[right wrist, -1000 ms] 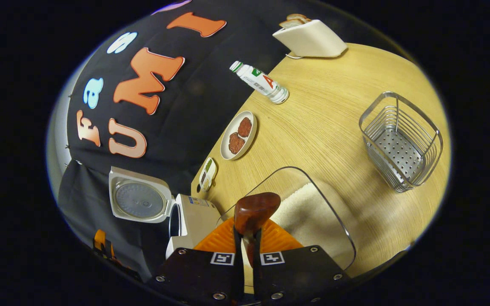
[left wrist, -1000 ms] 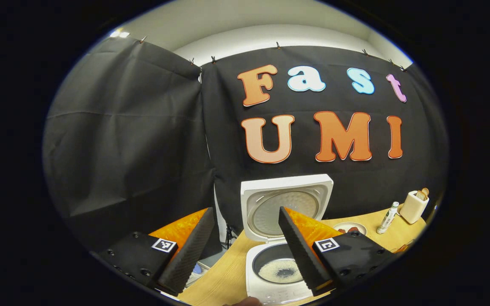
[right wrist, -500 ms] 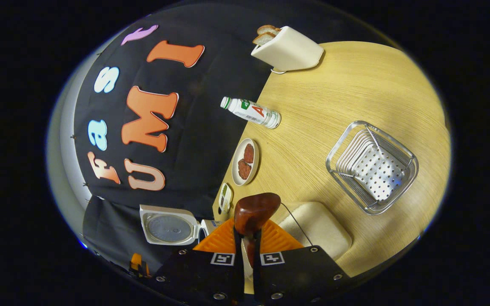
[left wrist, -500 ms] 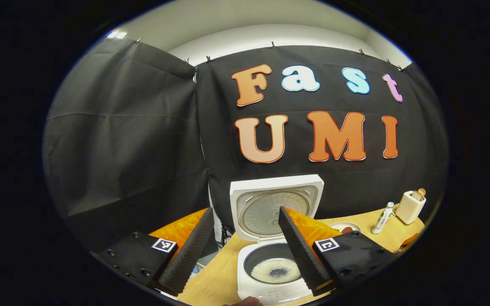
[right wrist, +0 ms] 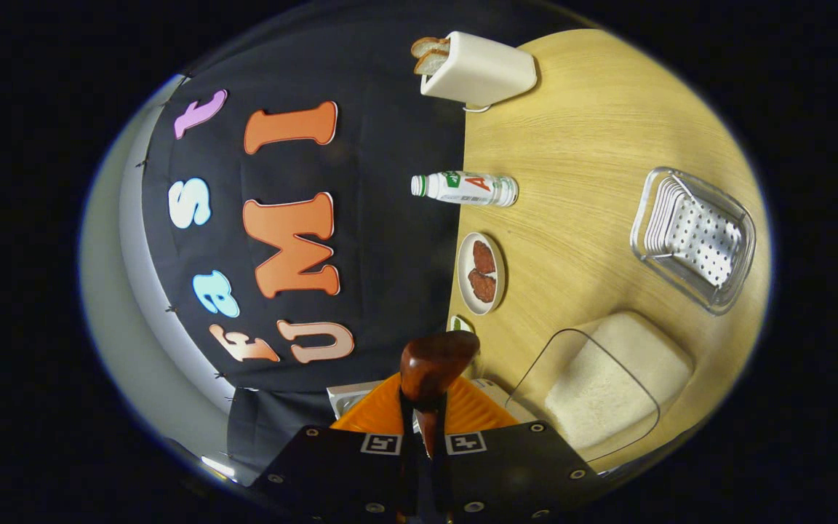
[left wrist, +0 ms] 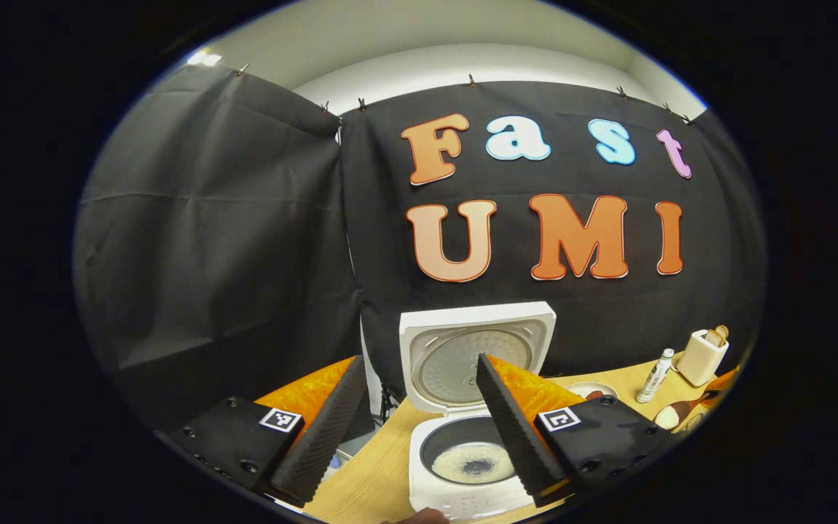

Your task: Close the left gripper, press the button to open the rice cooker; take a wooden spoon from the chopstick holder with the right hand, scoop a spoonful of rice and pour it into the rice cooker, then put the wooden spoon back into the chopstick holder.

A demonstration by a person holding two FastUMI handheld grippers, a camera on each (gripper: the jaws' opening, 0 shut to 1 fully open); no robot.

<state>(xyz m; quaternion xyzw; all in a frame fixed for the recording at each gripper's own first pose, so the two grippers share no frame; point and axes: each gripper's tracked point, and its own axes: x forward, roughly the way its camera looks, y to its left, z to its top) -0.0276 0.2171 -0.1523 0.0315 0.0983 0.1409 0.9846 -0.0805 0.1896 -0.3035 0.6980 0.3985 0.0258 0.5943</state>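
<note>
1. The wooden spoon [right wrist: 437, 362], dark and glossy, sits pinched in the right gripper [right wrist: 425, 407], jaws tight on its handle, above the clear rice container [right wrist: 608, 382].
2. Rice already lies in the open rice cooker [left wrist: 471, 457], so I'd call this the return leg.
3. Next: carry the spoon to the perforated metal chopstick holder [right wrist: 695, 236] and lower it in upright.
4. The left gripper [left wrist: 419, 407] hangs wide apart, empty, before the cooker.
5. Around it: pale wood-grain table [right wrist: 579, 145], smooth cream toaster [right wrist: 479, 71].

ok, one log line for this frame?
white rice cooker: lid up, rice in pot | right gripper: shut on dark wooden spoon | left gripper: open
</note>
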